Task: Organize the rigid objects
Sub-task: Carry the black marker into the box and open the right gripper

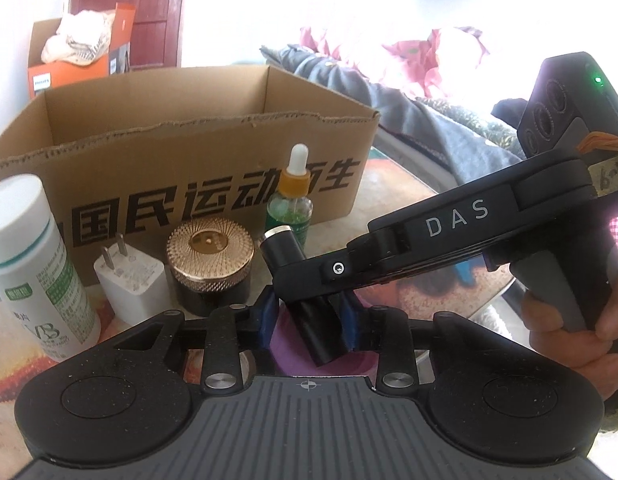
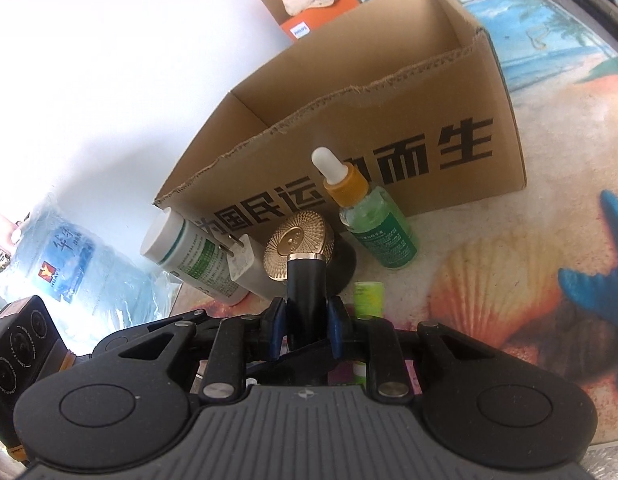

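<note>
Both grippers meet on the black tube (image 1: 309, 312): the right gripper (image 2: 307, 320) pinches it tight, while the left gripper (image 1: 309, 316) brackets its lower end, seemingly touching. At eleven o'clock crowd a gold-lidded jar (image 1: 210, 258), charger (image 1: 131, 282) and dropper bottle (image 1: 289, 204), blocking the cardboard box (image 1: 181, 152) behind.

Bright room, beach-print tabletop

A white wall (image 2: 109, 80) stands behind the table (image 2: 549, 208), whose cover shows shells and a starfish. A dark red door (image 1: 149, 12) sits back left; strong light washes out the view above heaped bedding (image 1: 389, 80).
</note>
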`<state>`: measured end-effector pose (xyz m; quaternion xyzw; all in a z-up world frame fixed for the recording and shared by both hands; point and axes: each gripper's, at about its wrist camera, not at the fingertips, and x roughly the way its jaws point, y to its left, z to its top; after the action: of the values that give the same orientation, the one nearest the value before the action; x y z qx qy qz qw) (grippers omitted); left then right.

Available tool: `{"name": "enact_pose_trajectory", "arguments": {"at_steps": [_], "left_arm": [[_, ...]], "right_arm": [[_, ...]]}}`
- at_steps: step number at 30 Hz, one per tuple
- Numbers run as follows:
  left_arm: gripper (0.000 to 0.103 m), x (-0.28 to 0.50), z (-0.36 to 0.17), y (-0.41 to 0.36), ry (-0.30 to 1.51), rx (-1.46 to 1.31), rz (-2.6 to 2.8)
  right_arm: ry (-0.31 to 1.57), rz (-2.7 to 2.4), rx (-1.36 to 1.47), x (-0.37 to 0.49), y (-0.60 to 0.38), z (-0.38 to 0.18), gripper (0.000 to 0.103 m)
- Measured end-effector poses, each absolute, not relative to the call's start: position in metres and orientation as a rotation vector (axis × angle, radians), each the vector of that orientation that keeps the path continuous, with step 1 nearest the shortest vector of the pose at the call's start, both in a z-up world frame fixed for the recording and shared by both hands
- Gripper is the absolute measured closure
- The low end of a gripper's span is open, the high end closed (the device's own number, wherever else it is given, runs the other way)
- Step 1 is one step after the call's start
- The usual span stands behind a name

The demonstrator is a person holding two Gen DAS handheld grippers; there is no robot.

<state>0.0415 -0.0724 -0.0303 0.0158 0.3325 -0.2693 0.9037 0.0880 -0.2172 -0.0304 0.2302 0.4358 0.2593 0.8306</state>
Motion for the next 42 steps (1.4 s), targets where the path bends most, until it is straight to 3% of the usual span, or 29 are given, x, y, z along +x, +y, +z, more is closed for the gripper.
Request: {"name": "enact_pose_trajectory", "arguments": {"at_steps": [8, 14, 22, 34, 42], "left_arm": [[0.072, 0.036, -0.015, -0.073, 0.621, 0.045, -0.548], [0.072, 0.04, 0.026, -0.063, 0.538, 0.05, -0.512], [0.072, 0.107, 0.086, -0.029, 0.569, 0.053, -0.423], [0.072, 0.241, 0.03, 0.013, 0.975, 0.036, -0.348], [0.072, 0.247, 0.034, 0.008, 0.942, 0.14, -0.3]], "right_arm": [[0.844, 0.552, 0.45, 0.079, -0.212, -0.009, 0.079], [0.749, 0.595, 0.397, 0.089, -0.193, 0.035, 0.079], [0.783, 0.702, 0.413, 0.18, -0.149, 0.086, 0.079], [1.248, 0.616, 0.532, 0.327, -0.091, 0.0, 0.079], [1.344, 0.582, 0.55, 0.353, -0.072, -0.032, 0.079]]}}
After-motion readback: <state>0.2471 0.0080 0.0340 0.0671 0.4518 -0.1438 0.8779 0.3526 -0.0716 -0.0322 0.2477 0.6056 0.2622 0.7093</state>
